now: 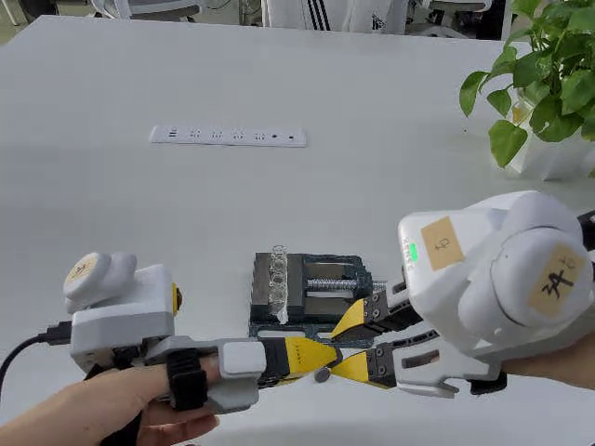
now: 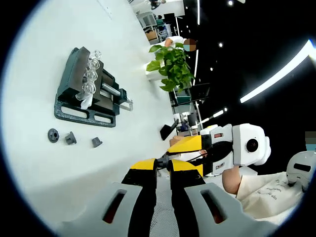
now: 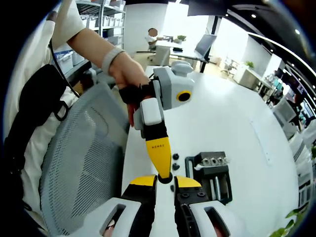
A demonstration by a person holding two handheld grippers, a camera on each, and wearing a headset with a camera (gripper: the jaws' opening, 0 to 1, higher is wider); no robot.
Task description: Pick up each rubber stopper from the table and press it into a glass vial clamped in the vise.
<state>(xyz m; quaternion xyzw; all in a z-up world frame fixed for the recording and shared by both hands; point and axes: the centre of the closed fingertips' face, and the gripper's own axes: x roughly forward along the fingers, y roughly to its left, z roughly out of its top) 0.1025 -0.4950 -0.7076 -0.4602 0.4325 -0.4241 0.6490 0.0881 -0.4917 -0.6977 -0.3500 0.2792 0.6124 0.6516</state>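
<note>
Bright, even overhead light; soft shadows on the white table. Gripper views bend strongly at edges; ceiling strips glare.

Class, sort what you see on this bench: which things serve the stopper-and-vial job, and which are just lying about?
For the job: vise, glass vials clamped in it, three loose stoppers on the table, one stopper in the left gripper.
Lying about: power strip, potted plant, mesh chair.

White left gripper and right gripper, yellow-tipped; dark grey stopper; black vise.
</note>
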